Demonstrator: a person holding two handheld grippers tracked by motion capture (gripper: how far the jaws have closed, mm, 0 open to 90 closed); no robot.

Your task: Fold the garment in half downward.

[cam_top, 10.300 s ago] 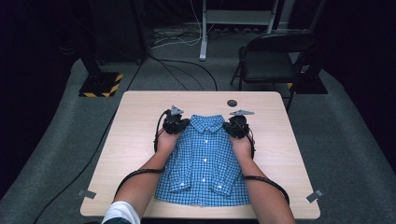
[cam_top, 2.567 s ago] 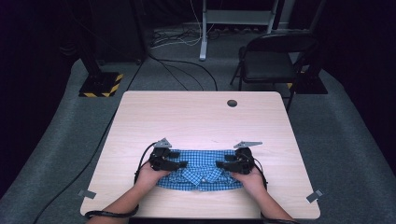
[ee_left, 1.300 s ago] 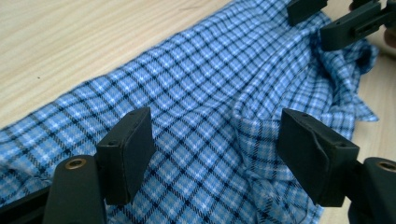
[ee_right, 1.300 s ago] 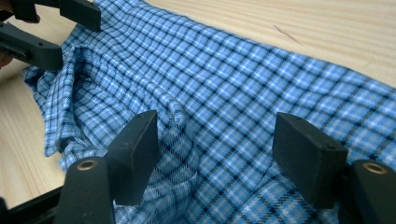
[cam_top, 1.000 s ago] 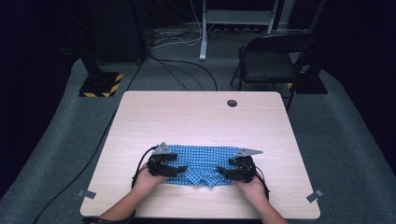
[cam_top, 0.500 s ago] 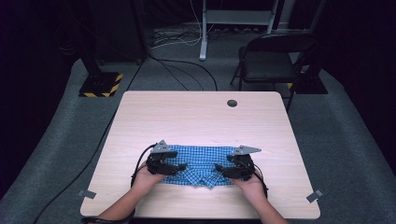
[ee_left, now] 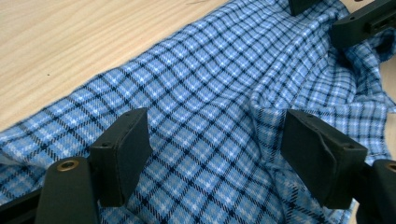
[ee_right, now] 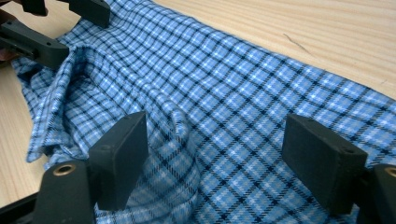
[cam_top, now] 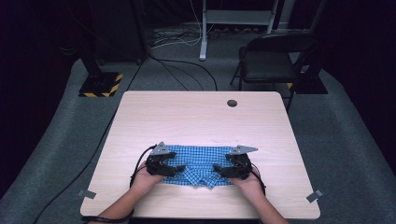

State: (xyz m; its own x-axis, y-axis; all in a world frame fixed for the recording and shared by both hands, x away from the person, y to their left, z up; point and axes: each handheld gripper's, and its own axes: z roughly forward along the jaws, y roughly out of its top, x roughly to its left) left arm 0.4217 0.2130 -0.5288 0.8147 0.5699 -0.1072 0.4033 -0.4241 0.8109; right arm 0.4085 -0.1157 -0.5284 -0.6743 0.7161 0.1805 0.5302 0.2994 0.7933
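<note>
The shirt [cam_top: 198,163] is your landmark: soft woven cloth in a blue, white and dark check, folded into a wide flat band near the front edge of the pale wood-grain table [cam_top: 201,116]. Its far edge runs straight; its near edge is rumpled, with a loose fold bunched at the middle.

Your left gripper [cam_top: 177,169] sits over the shirt's left end, your right gripper [cam_top: 217,170] over its right end, both angled inward toward the shirt's middle. Your hands cup them from behind, forearms coming in from the table's front edge.

In the left gripper view the jaws stand wide apart — flat black blocky pads [ee_left: 122,156] hang over the cloth, pinching nothing. Right gripper view is the same: the jaws have just been opening, a raised ridge of fabric lies beside one pad [ee_right: 120,158], no grip on it.

A small dark round hole [cam_top: 232,103] sits in the table well beyond the shirt.
</note>
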